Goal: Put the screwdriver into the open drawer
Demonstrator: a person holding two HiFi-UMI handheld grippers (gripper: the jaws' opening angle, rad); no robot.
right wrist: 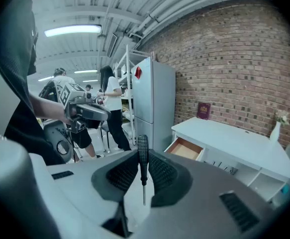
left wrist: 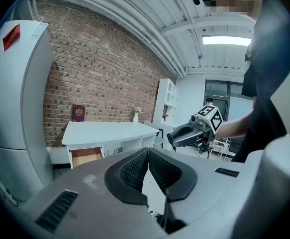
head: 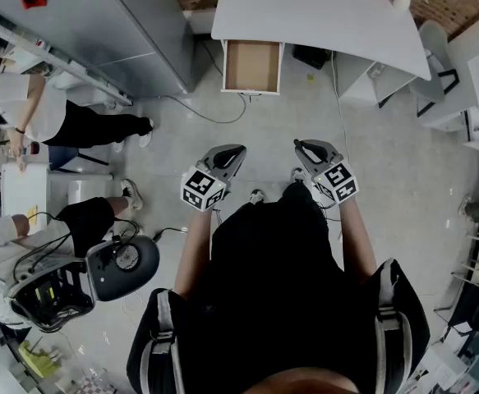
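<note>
In the right gripper view my right gripper (right wrist: 143, 164) is shut on the screwdriver (right wrist: 143, 156). Its black ribbed handle sticks up above the pads and its thin shaft points down toward the camera. My left gripper (left wrist: 147, 158) is shut with nothing between its pads. The open drawer (head: 252, 66), wooden inside and empty, hangs under the white desk (head: 321, 11) some way ahead on the floor plan; it also shows as the drawer (right wrist: 185, 148) and the drawer (left wrist: 86, 156). In the head view both grippers, left gripper (head: 229, 156) and right gripper (head: 306, 148), are held at waist height, pointing toward the desk.
A tall grey fridge (head: 132, 31) stands left of the desk. Two people (head: 34, 113) are at the left by a black office chair (head: 124, 265). A cable (head: 214, 120) trails on the floor near the drawer. White shelving (head: 461, 97) stands at the right.
</note>
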